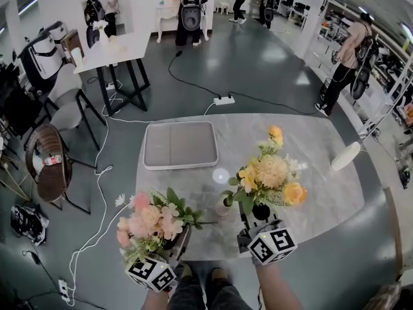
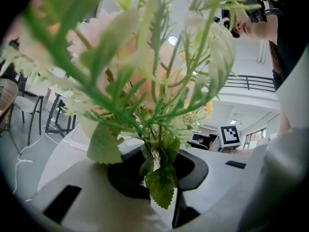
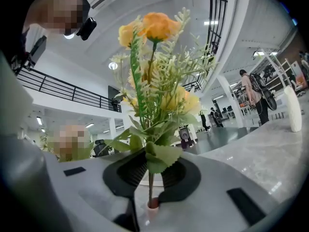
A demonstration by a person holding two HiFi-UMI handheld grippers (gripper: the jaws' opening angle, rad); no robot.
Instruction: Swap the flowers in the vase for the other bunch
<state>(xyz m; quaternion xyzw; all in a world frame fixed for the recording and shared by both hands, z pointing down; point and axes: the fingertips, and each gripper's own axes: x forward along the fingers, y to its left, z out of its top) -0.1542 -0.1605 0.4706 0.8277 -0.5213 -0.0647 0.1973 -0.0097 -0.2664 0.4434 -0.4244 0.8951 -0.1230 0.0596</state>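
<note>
- Table [image 1: 310,173]: grey marble, with both bunches at its near edge.
- Yellow bunch [image 1: 271,173]: upright, my right gripper [image 3: 149,170] clenched on its stem.
- Pink bunch [image 1: 151,221]: my left gripper [image 2: 157,166] grips its stems, off to the left.
- Vase [image 3: 153,205]: small, just under my right jaws, with the yellow stem's end at its mouth.
- Step, I judge: taking yellow out. Next I lift it clear, then aim pink into that narrow mouth.

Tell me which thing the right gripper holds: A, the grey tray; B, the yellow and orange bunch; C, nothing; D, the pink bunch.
B: the right gripper pinches the stems of the yellow and orange bunch, while the left gripper holds the pink bunch.
</note>
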